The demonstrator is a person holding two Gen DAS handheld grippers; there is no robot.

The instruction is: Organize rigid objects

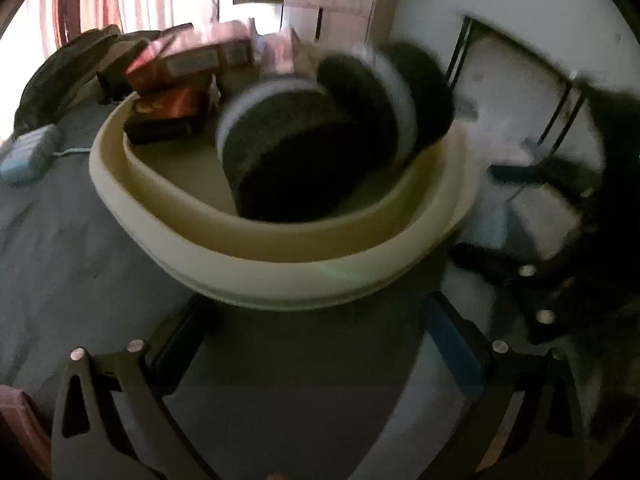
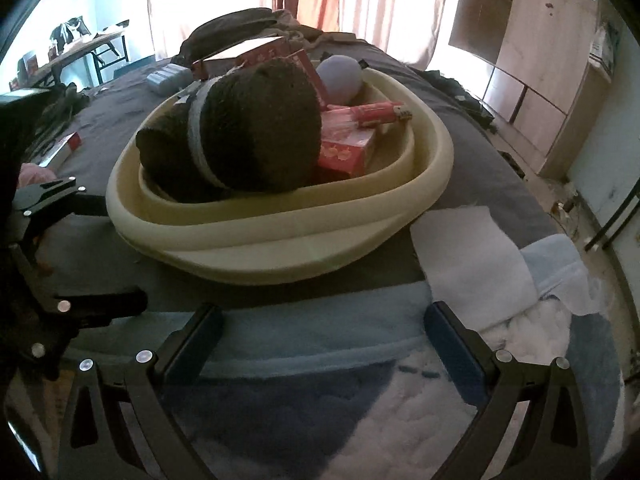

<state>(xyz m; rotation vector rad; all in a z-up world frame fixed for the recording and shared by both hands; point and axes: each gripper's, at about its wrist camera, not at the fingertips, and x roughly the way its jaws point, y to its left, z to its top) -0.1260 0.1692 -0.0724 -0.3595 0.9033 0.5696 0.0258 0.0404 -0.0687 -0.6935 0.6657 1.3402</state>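
Note:
A cream oval basin [image 1: 280, 256] [image 2: 280, 256] stands on a grey bed. In it lies a dark brown fuzzy item with a white band [image 1: 304, 152] [image 2: 248, 132]. Beside that are red boxes [image 1: 168, 112] [image 2: 348, 148], a pink tube [image 2: 376, 112] and a pale round object [image 2: 342, 80]. My left gripper [image 1: 316, 312] is open just short of the basin's near rim, with nothing between its fingers. My right gripper [image 2: 324, 316] is open over a light blue towel, also short of the basin. The left wrist view is blurred.
A folded white cloth [image 2: 472, 256] and a light blue towel [image 2: 320, 344] lie at the bed's near edge. A pale blue pack [image 1: 28, 152] [image 2: 164, 76] and a red box [image 2: 66, 146] rest on the sheet. A wardrobe [image 2: 532, 80] stands to the right.

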